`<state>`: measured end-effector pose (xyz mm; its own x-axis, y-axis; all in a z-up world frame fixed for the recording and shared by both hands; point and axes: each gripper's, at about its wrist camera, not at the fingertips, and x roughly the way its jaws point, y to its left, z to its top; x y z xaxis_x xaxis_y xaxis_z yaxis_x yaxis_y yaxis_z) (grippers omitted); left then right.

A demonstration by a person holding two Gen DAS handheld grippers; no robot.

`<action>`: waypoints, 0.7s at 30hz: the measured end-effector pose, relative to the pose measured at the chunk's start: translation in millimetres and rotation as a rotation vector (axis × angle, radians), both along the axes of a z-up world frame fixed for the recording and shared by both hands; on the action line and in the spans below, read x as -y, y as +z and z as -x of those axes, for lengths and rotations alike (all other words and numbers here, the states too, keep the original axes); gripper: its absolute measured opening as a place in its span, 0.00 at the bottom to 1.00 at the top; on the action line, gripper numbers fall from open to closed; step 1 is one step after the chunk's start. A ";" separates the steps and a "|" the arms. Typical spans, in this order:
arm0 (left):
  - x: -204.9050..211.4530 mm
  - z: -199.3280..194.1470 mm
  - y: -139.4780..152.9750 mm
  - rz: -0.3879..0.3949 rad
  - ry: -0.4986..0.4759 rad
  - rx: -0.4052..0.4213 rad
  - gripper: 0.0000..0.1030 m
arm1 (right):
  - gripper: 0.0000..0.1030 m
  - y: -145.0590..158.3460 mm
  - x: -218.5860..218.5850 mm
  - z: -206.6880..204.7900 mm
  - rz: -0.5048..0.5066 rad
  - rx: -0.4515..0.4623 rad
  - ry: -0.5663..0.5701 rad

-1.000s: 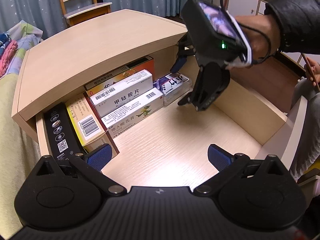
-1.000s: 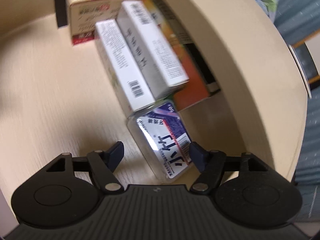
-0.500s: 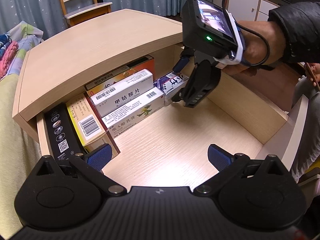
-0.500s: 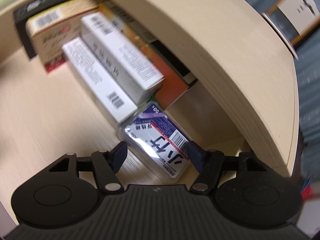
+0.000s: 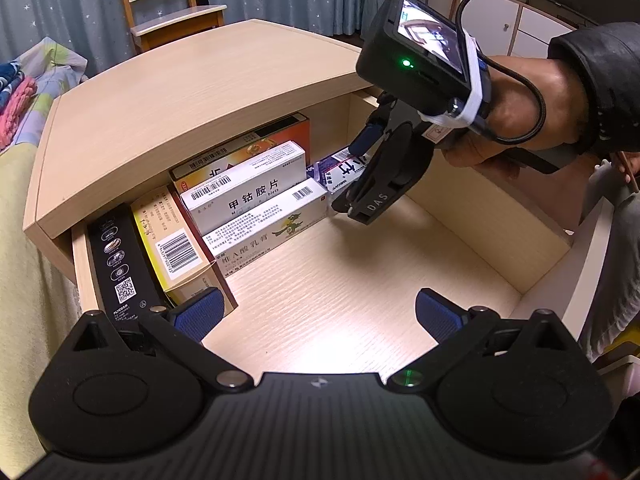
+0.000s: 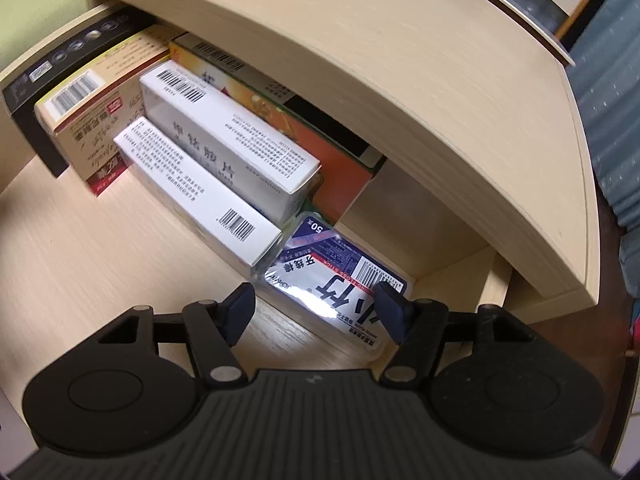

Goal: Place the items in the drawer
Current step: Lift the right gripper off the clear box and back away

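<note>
Drawer (image 5: pixel 492 216) stands pulled out; the clear floss-pick box (image 6: pixel 336 280) lies on its floor, touching the white medicine cartons (image 6: pixel 208 188). Right gripper (image 6: pixel 316 312) straddles it, fingers apart; left gripper (image 5: pixel 316 314) hangs spread at the drawer's front.

Drawer (image 5: pixel 352 288) floor: pale wood-grain laminate, smooth, slight sheen under the light. Floss-pick case (image 6: pixel 336 280): clear glossy plastic with glare over a printed paper label. White medicine boxes (image 5: pixel 256 188): matt cardboard. Left gripper (image 5: pixel 316 316) body: matt black ribbed plastic; pads (image 5: pixel 200 314) blue, textured.
</note>
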<state>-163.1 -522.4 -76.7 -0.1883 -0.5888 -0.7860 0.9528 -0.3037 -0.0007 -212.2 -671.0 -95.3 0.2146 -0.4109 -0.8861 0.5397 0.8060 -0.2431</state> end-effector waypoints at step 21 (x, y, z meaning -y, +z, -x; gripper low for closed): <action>-22.4 -0.4 15.6 0.096 0.161 0.068 0.99 | 0.64 84.9 -88.6 109.6 0.020 0.316 -0.103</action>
<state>-162.7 -500.0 -61.0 -0.0343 -0.6799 -0.7325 0.9859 -0.1432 0.0867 -321.9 -582.4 -10.4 0.4336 -0.4618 -0.7738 0.6695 0.7398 -0.0663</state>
